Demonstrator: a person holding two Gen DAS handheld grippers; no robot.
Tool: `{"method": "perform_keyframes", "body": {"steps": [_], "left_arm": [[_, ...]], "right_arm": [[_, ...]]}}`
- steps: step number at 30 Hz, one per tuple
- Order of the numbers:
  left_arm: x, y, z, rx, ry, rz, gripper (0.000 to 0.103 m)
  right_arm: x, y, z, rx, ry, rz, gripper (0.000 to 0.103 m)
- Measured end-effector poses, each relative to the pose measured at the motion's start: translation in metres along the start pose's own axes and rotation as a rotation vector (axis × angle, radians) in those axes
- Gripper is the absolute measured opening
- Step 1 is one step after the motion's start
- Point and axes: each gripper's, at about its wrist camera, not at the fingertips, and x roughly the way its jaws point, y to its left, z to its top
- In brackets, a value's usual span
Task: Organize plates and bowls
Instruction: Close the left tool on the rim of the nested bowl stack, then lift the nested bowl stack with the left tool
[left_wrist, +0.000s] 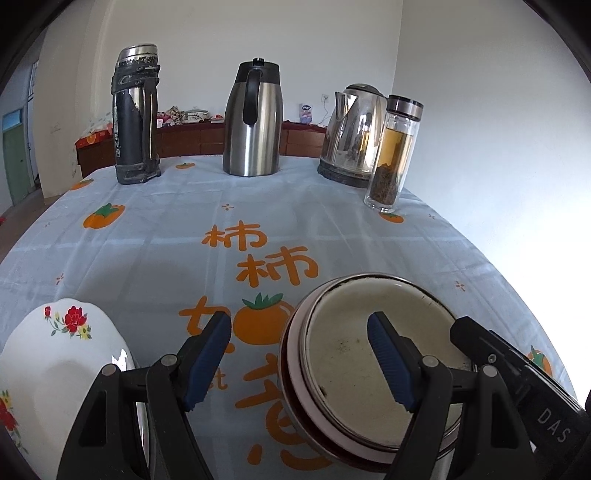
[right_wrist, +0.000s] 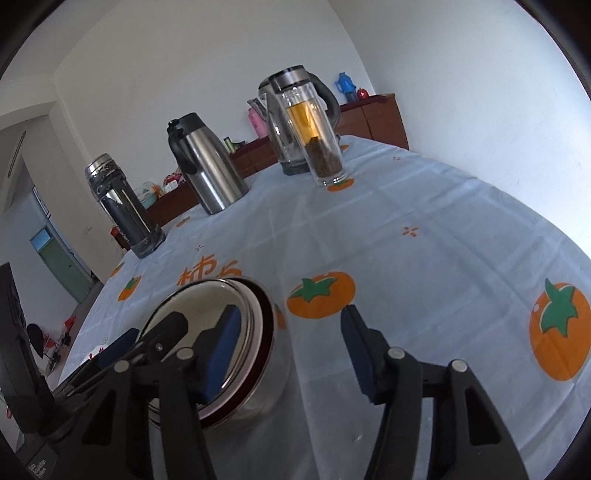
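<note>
Left gripper (left_wrist: 299, 363) hangs open, its right pad over the near-right stack of bowls (left_wrist: 369, 369), round enamel on steel, rim between its pads, while the right gripper (right_wrist: 291, 354), jaws apart on nothing, sits just right of the stack, and the floral plate (left_wrist: 48, 369) waits near-left.

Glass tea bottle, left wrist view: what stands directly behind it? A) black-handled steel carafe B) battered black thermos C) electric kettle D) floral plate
C: the glass tea bottle stands just in front of the electric kettle, overlapping its right side; the carafe and thermos stand further left.
</note>
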Motion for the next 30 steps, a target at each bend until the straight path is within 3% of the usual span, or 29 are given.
{"method": "perform_keyframes", "body": {"steps": [13,22,24,28,30], "left_arm": [[0.010,0.007,-0.002,-0.039,0.051,-0.017,0.074],[0.015,0.006,-0.002,-0.051,0.076,-0.063,0.053],[0.017,0.007,-0.002,-0.064,0.085,-0.098,0.040],[0.018,0.009,-0.002,-0.092,0.092,-0.127,0.037],[0.018,0.011,-0.002,-0.110,0.091,-0.131,0.033]], "right_arm": [[0.005,-0.001,-0.001,0.004,0.016,-0.001,0.057],[0.007,0.002,-0.002,-0.015,0.021,0.012,0.048],[0.008,0.004,-0.002,-0.021,0.025,0.016,0.045],[0.017,0.006,-0.004,-0.008,0.062,0.051,0.042],[0.016,0.008,-0.004,-0.016,0.064,0.075,0.033]]}}
